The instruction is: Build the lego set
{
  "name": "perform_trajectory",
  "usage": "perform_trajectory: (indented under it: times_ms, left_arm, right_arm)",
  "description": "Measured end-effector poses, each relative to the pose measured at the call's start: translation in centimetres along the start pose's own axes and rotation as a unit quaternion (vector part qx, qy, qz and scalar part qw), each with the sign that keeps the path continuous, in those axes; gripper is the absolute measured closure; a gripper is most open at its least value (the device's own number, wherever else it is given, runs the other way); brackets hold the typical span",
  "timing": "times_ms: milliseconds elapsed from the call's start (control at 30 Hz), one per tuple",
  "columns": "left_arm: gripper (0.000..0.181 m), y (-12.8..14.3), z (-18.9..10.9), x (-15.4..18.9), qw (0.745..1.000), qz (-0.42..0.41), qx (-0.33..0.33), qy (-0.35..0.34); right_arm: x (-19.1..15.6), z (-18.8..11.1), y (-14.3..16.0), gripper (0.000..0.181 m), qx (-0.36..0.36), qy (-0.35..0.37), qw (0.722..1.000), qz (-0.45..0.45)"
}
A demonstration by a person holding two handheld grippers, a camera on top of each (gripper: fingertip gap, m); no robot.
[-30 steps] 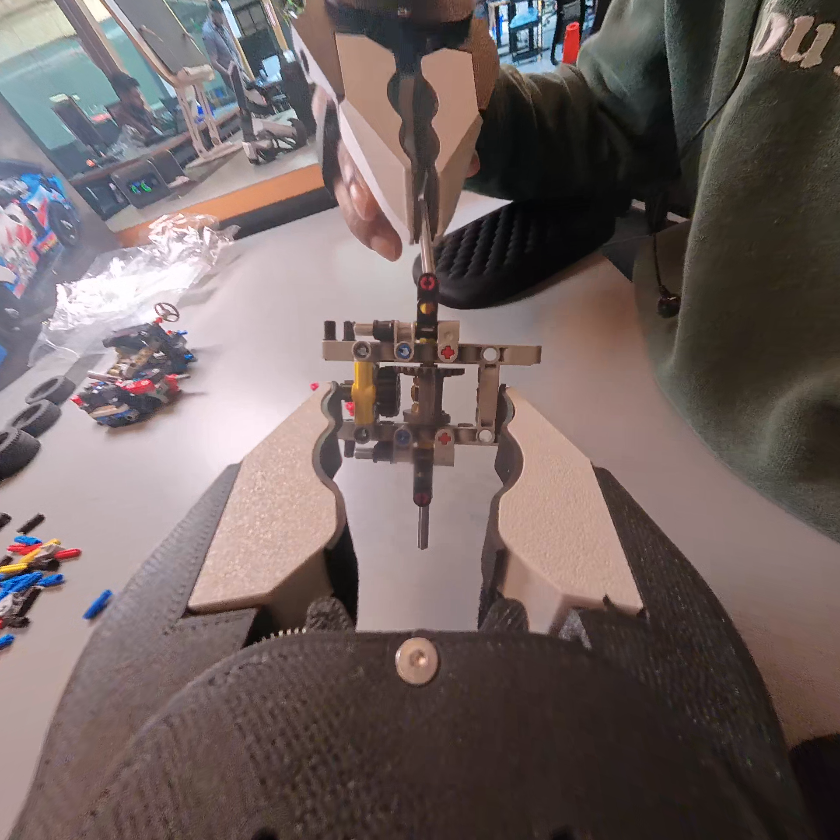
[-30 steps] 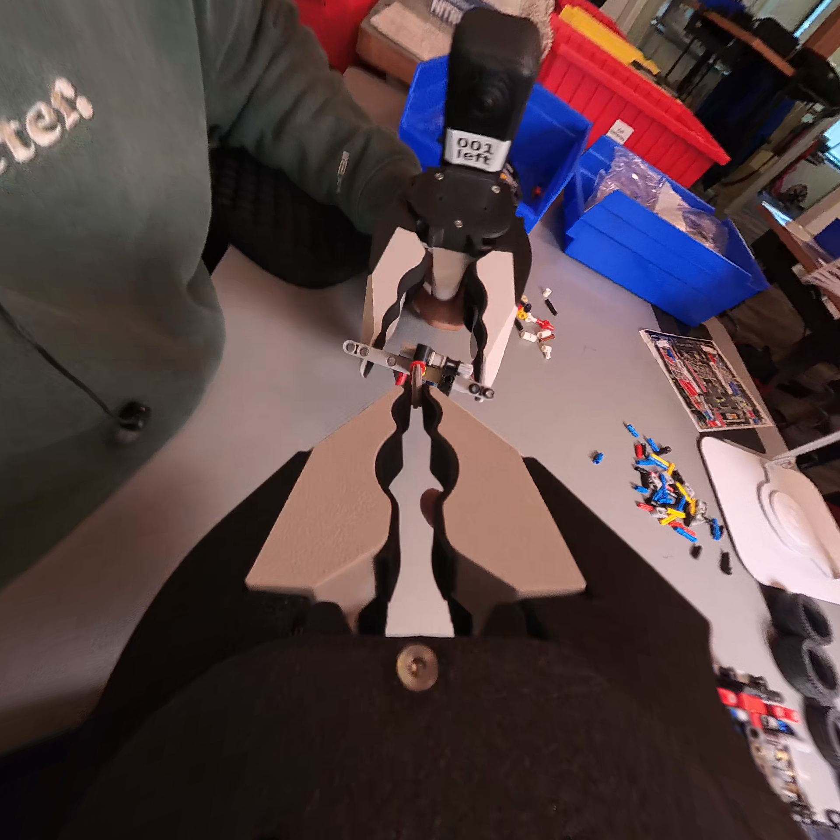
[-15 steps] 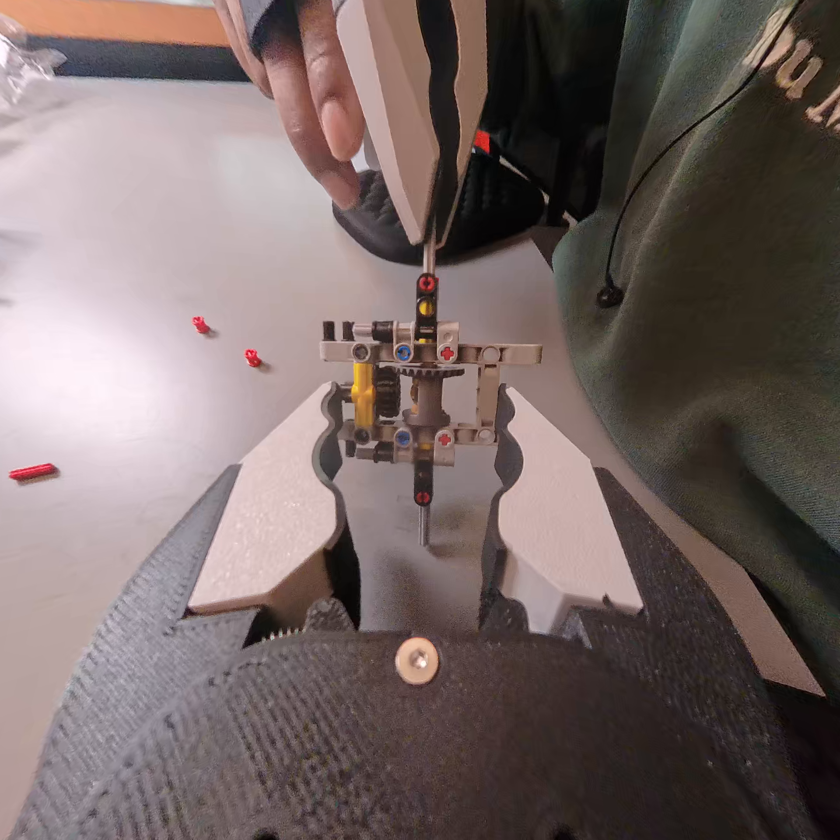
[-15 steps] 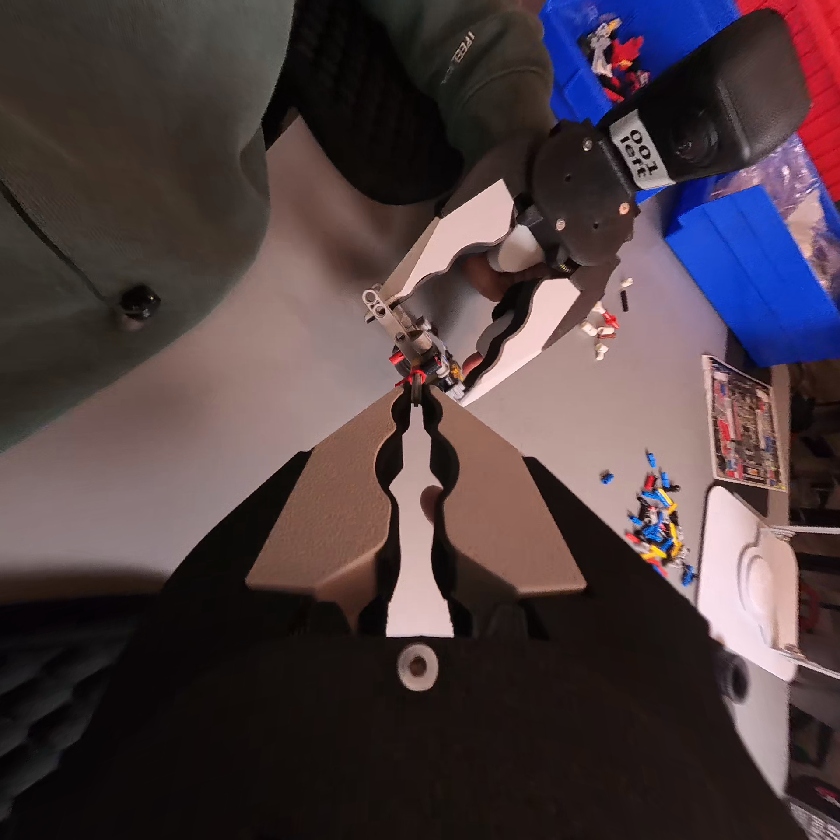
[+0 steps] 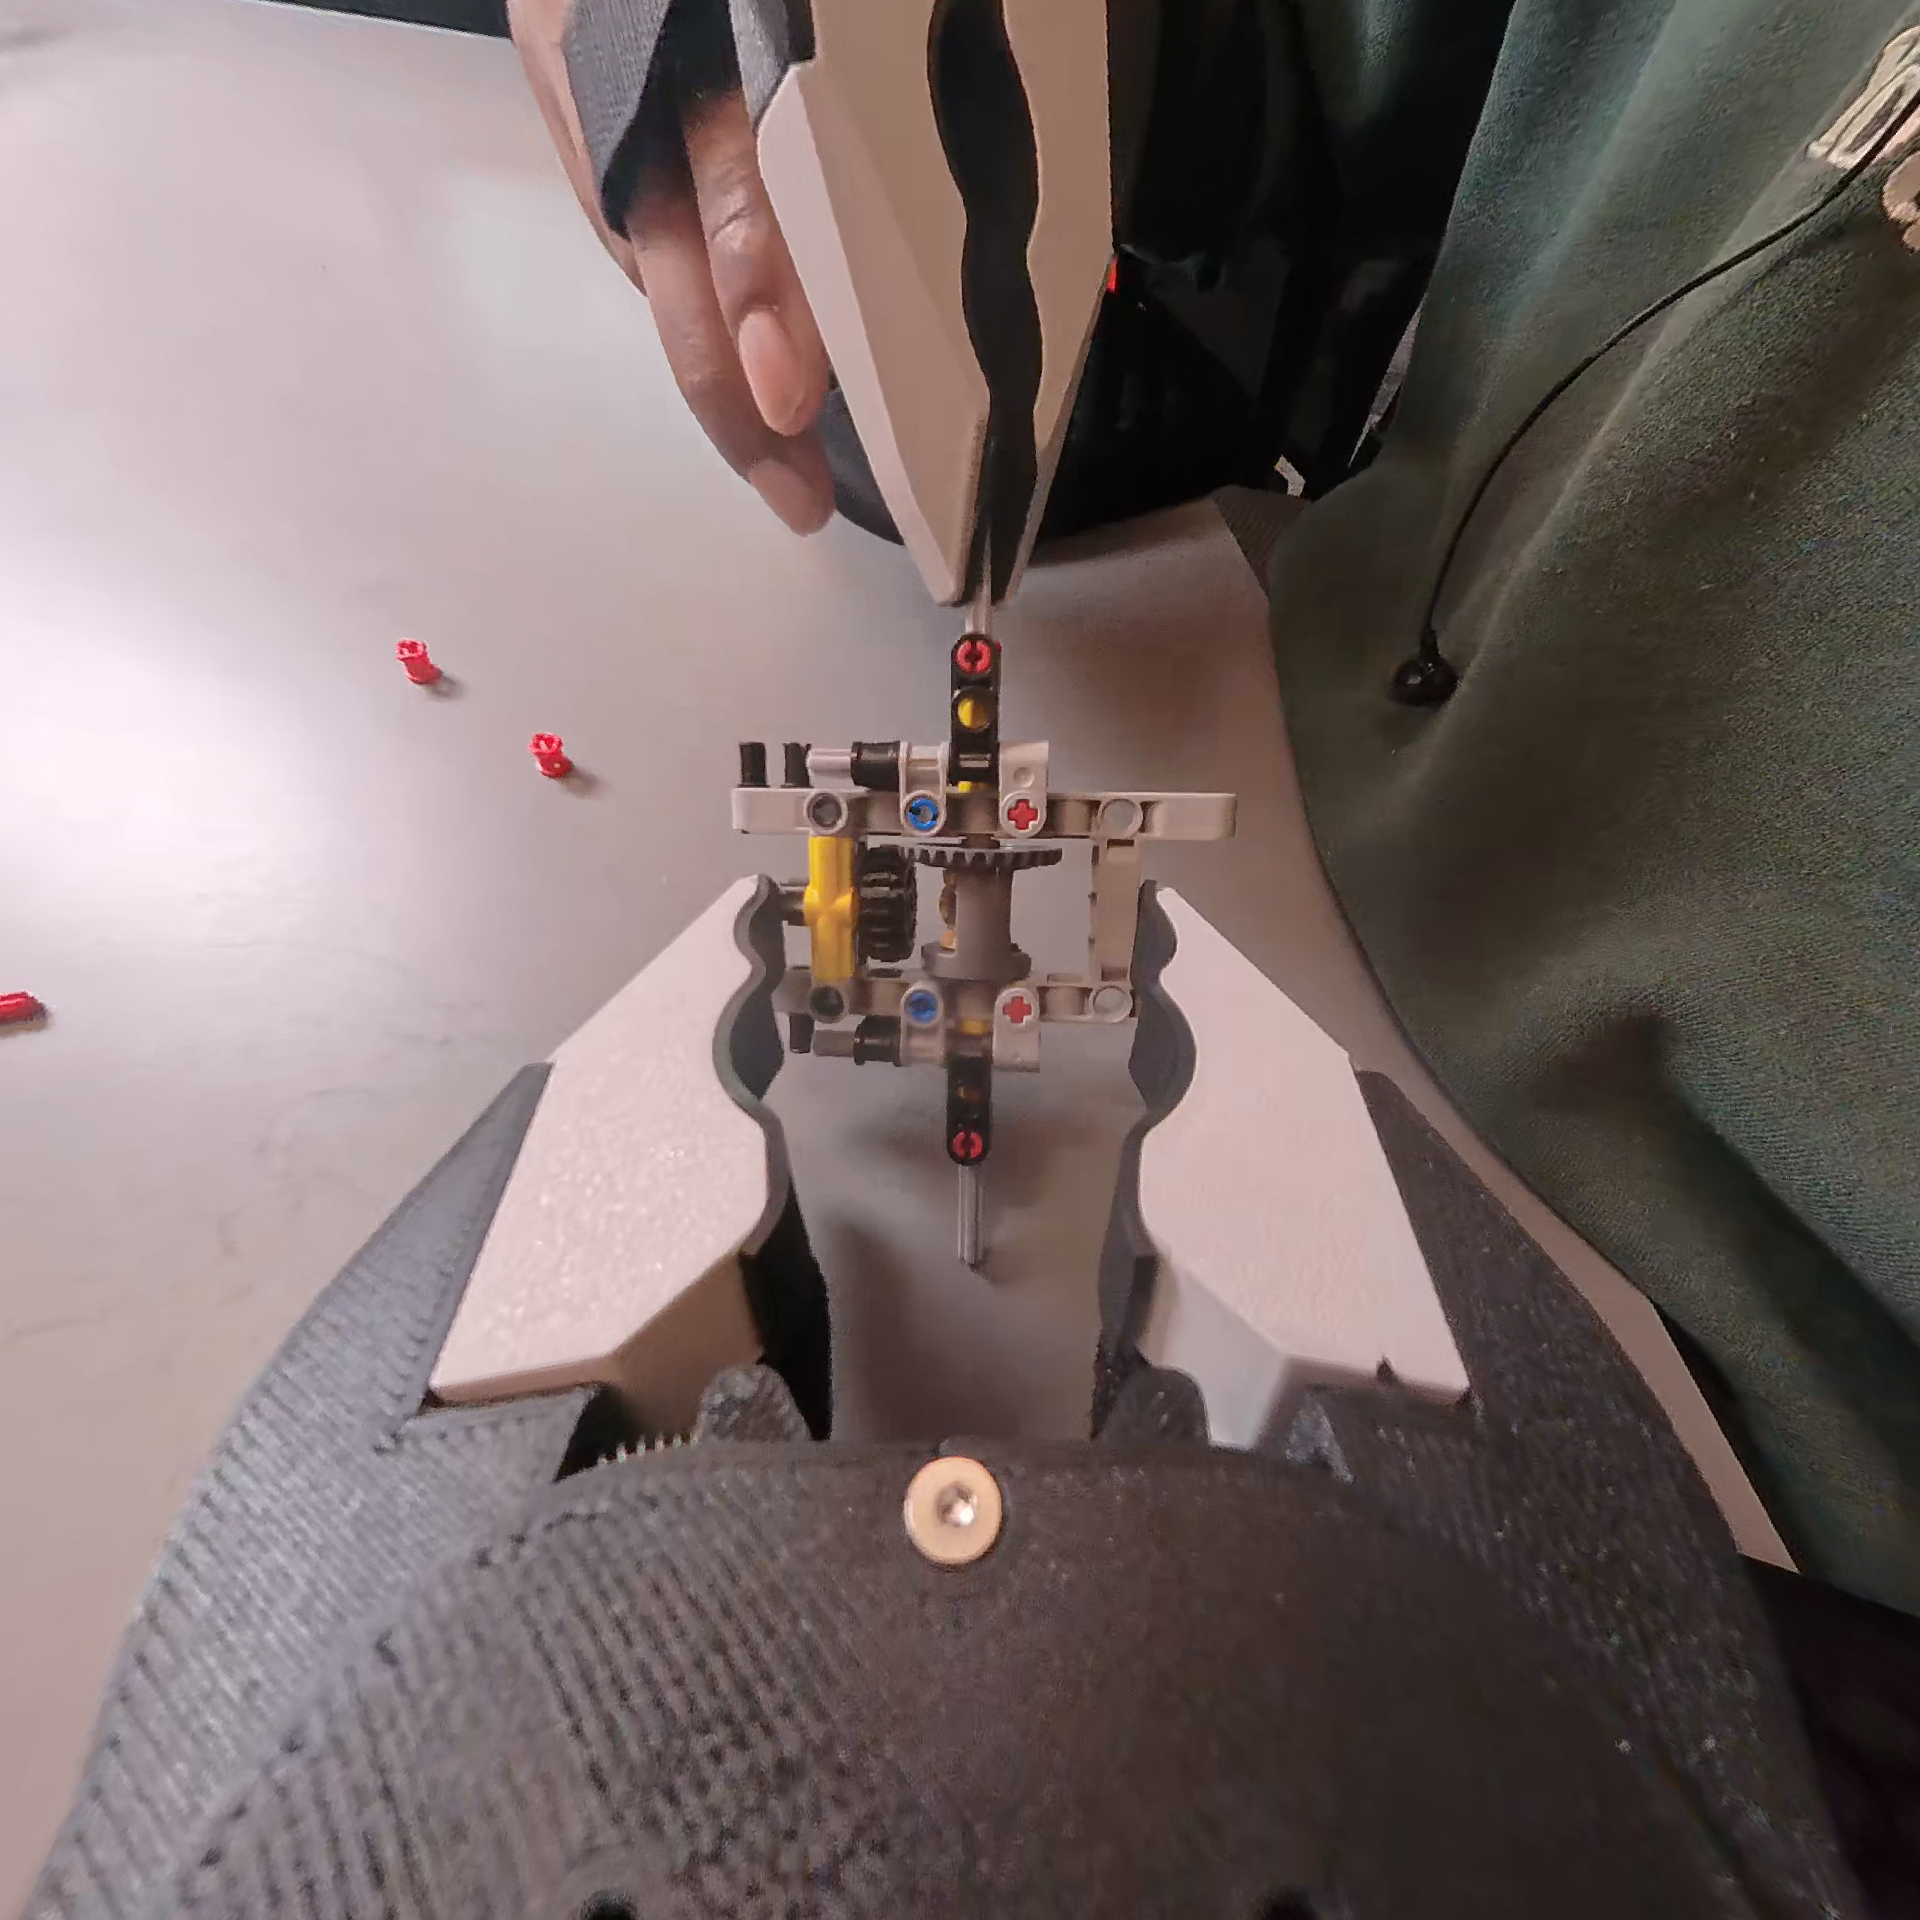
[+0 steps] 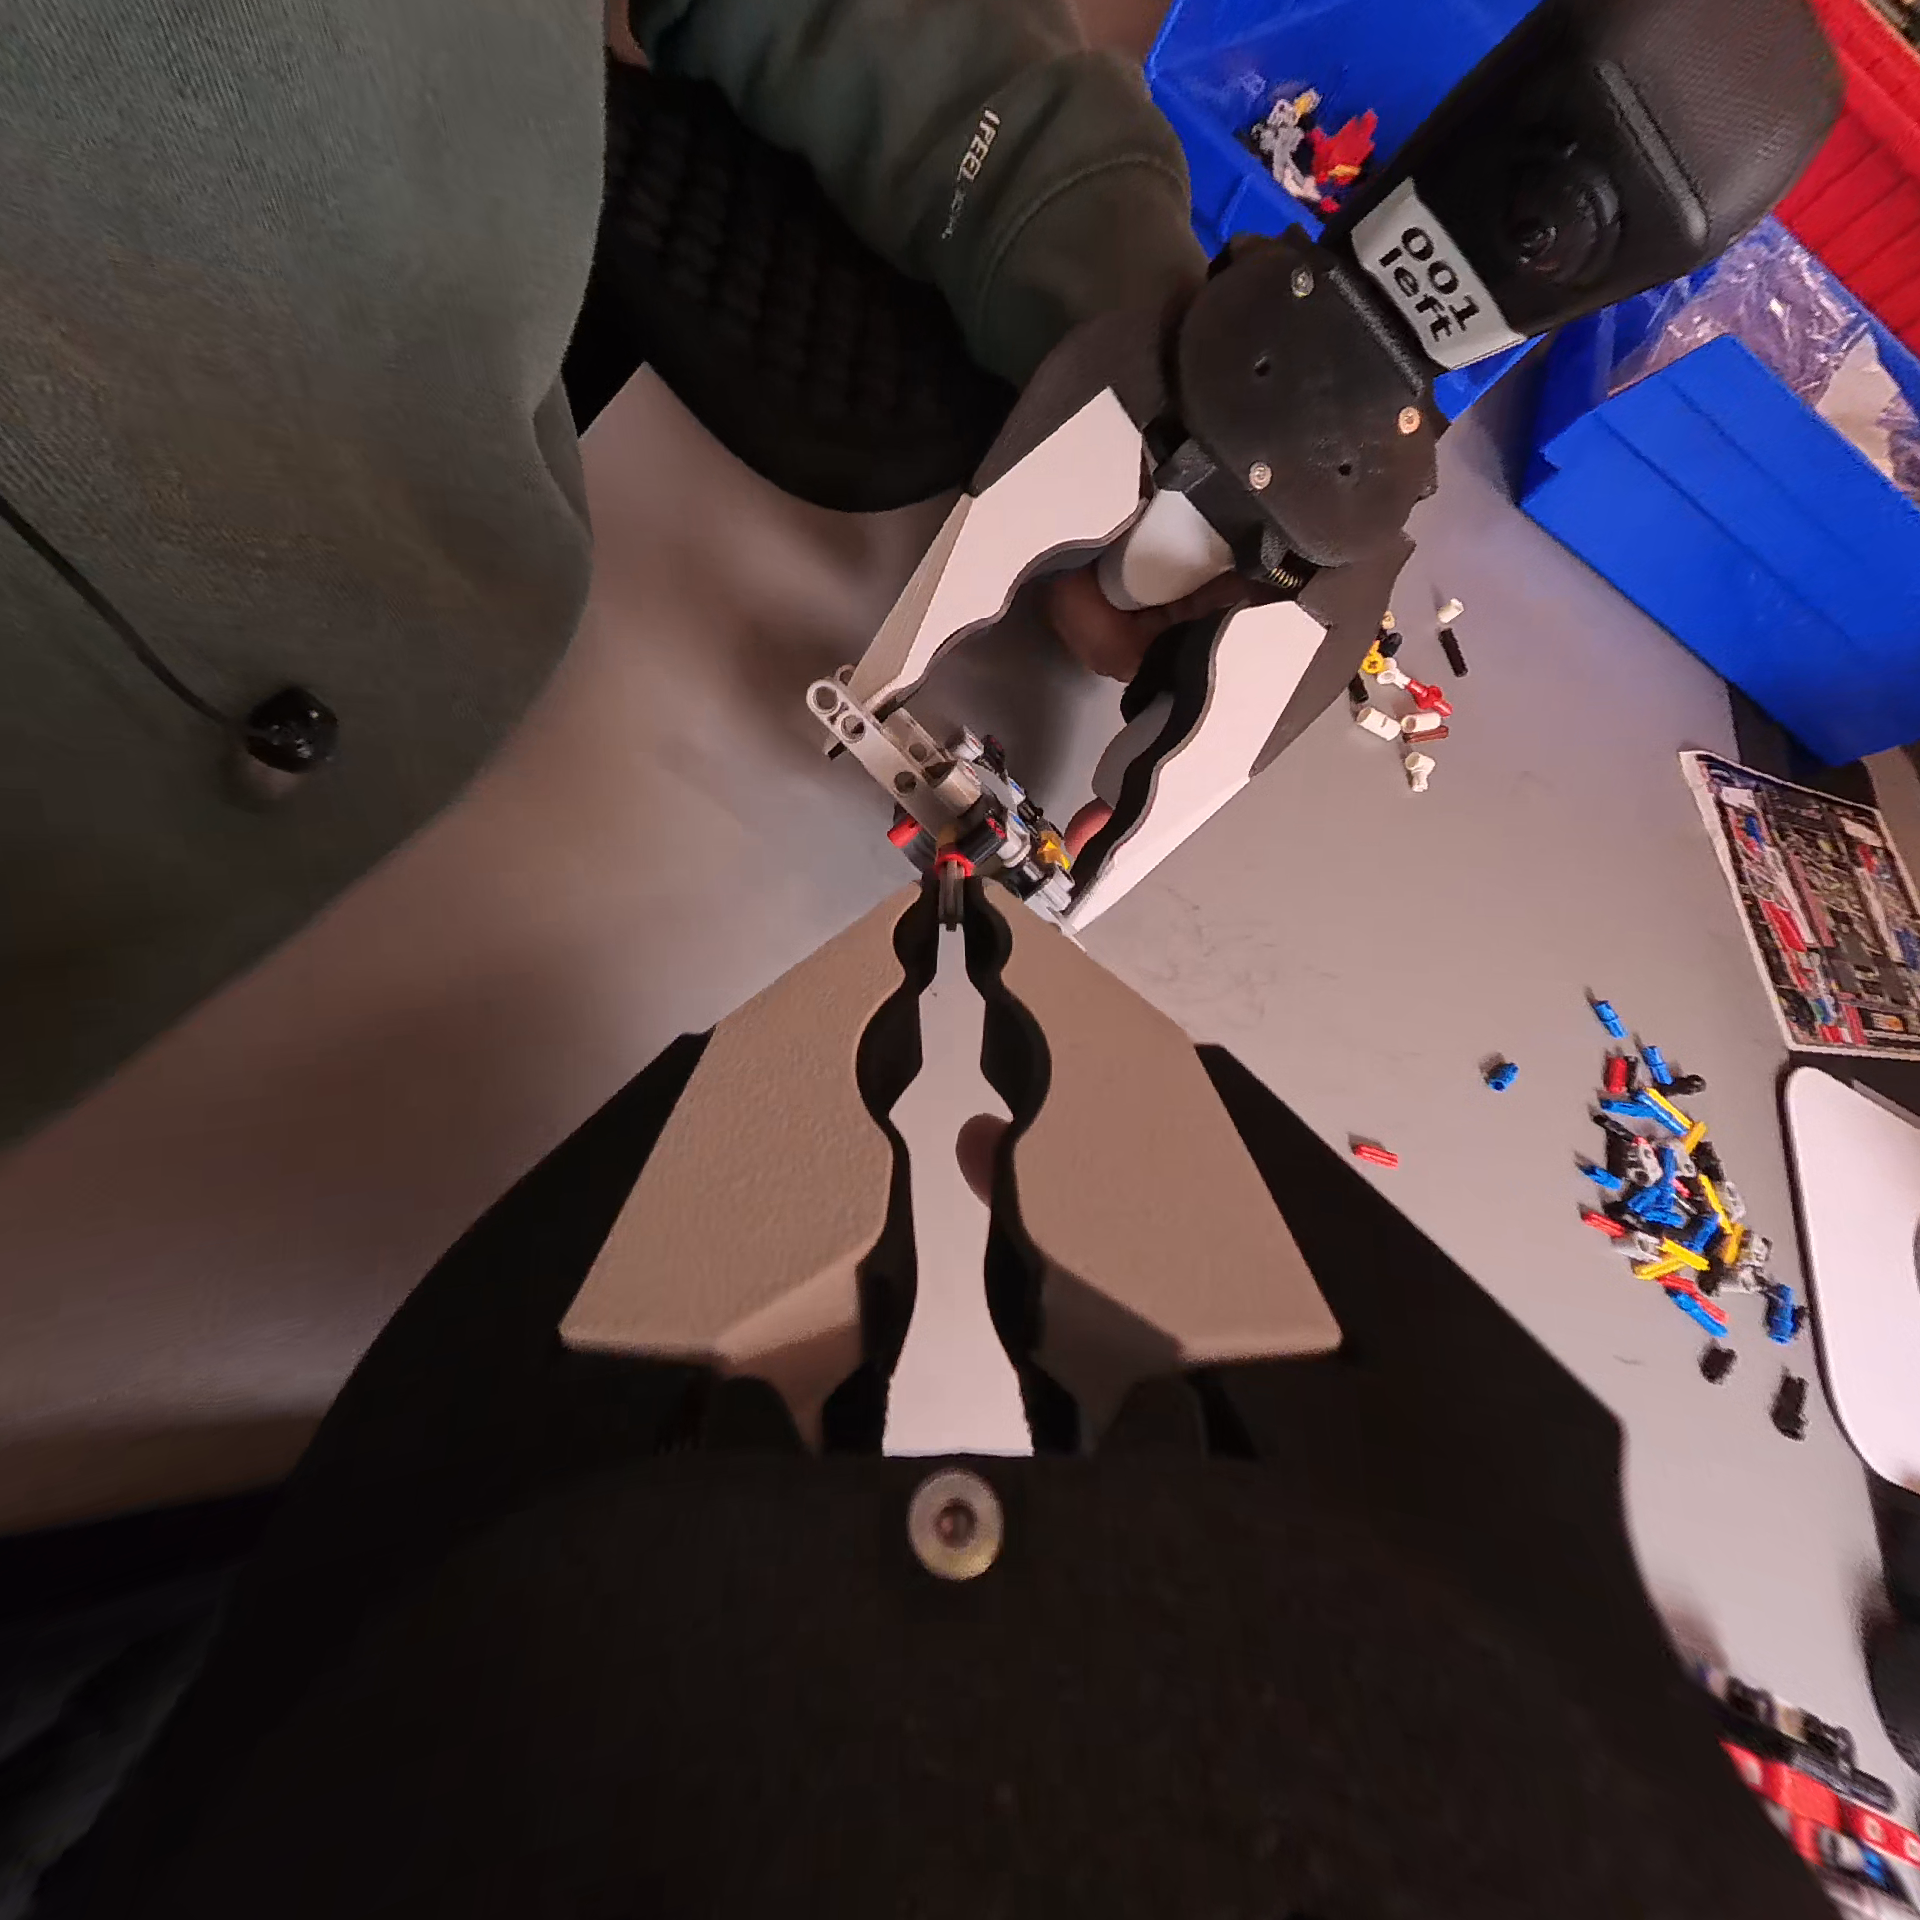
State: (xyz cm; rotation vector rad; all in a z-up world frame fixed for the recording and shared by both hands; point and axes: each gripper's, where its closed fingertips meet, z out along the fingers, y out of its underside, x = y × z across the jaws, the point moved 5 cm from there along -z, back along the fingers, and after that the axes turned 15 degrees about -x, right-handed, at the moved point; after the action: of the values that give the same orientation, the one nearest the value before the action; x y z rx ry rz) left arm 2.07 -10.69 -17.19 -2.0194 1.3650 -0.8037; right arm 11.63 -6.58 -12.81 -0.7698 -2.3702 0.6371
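Two grippers on one little gear frame [image 5: 966, 914] here. My left gripper [image 5: 951, 966] is clamped across its sides, holding it just above the table [image 5: 260, 416]. My right gripper [image 6: 951, 899] is pinched shut on the grey axle [image 5: 978, 619] at the top. Best bet, I reckon: keep that axle dead straight and push slowly. Right one comes in from opposite, fingertips pointing down at the frame.

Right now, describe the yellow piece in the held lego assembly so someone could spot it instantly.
Look between the left tool's fingers, where the grey lego frame is clamped. Inside it, between the two grey beams, stands the yellow connector at the left end, beside a black gear; it is the frame's only large yellow part.
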Motion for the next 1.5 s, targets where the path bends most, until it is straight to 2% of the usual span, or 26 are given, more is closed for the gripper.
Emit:
perform_trajectory:
  times_ms: [33, 467, 667, 733, 767, 933, 1000, 1200, 1500]
  left_arm:
    - [0.115, 0.0, 0.0, 0.0, 1.000, 0.001, -0.002, 0.001]
    - [0.115, 0.3, 0.4, 0.0, 1.000, -0.007, -0.024, 0.011]
    - [0.114, 0.3, 0.1, -0.6, 0.999, -0.039, -0.017, 0.011]
    - [0.114, 0.4, 0.1, -0.7, 0.999, -0.048, -0.020, 0.007]
    - [0.114, 0.5, 0.1, -0.7, 0.998, -0.051, -0.023, 0.005]
    - [0.114, 0.3, 0.0, -0.6, 0.998, -0.054, -0.012, 0.013]
    - [0.114, 0.3, 0.0, -0.5, 0.998, -0.051, -0.016, 0.014]
    - [0.114, 0.8, 0.3, -0.1, 0.998, -0.054, -0.029, 0.021]
    - [0.115, 1.0, 0.4, -0.2, 0.998, -0.047, -0.046, 0.014]
  right_arm:
    - [-0.1, 0.1, 0.0, 0.178, 0.004, -0.002, 1.000, 0.003]
    - [-0.6, 1.3, 0.8, 0.178, 0.026, -0.009, 0.999, 0.041]
    - [-0.3, 1.2, 1.3, 0.177, 0.029, 0.020, 0.996, 0.084]
    - [-0.1, 0.6, 1.3, 0.160, 0.044, 0.024, 0.994, 0.101]
    - [0.0, 0.2, 1.3, 0.159, 0.056, 0.024, 0.992, 0.109]
    - [-0.2, -0.2, 1.5, 0.168, 0.038, 0.024, 0.994, 0.103]
    - [-0.3, 0.2, 1.4, 0.178, 0.030, 0.029, 0.994, 0.099]
    - [-0.9, 0.9, 1.5, 0.179, 0.010, 0.012, 0.996, 0.083]
    - [-1.2, 1.5, 1.9, 0.179, 0.019, 0.007, 0.995, 0.101]
